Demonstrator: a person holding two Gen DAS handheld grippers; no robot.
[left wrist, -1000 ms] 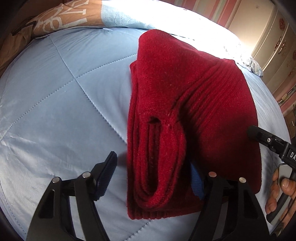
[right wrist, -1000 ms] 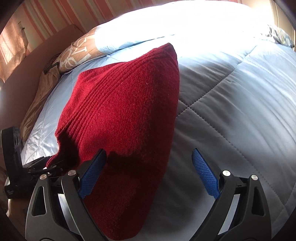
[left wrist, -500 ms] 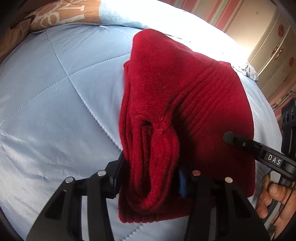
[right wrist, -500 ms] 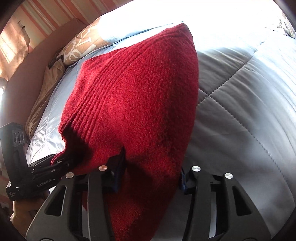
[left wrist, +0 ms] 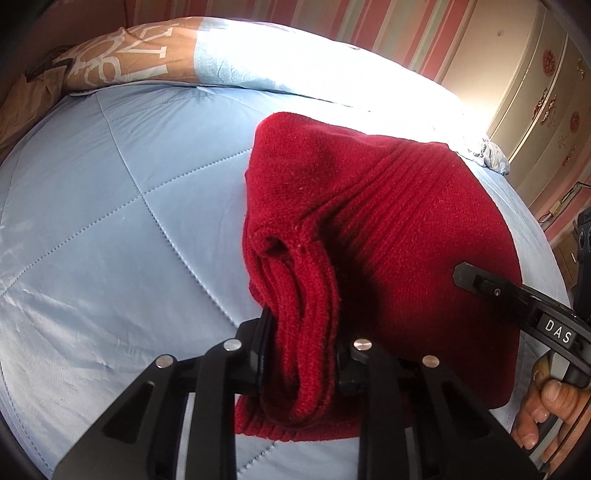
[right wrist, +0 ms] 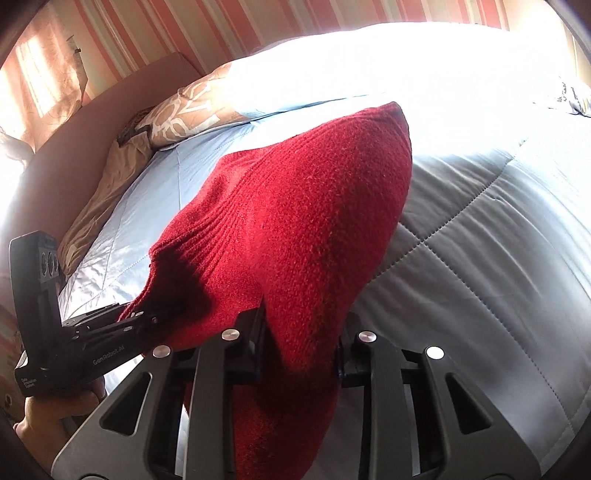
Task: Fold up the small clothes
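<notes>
A folded red knitted sweater lies on a bed covered with a light blue quilted bedspread, its far end flat on the quilt and its near edge gathered up by both tools. The left hand-held gripper has just been closing its jaws, and they now pinch the thick rolled fold at the sweater's near left corner, the layered knit bulging out between the two black fingers. The right hand-held gripper has likewise just been closing, and it clamps the near right edge of the sweater, with the red fabric draped down over and below its fingers. In the left wrist view the right tool reaches in from the right side, its black finger lying against the ribbed knit, with a person's hand on its handle. In the right wrist view the left tool enters from the lower left, held by a hand. A patterned beige pillow sits at the head of the bed, near a striped wall.
</notes>
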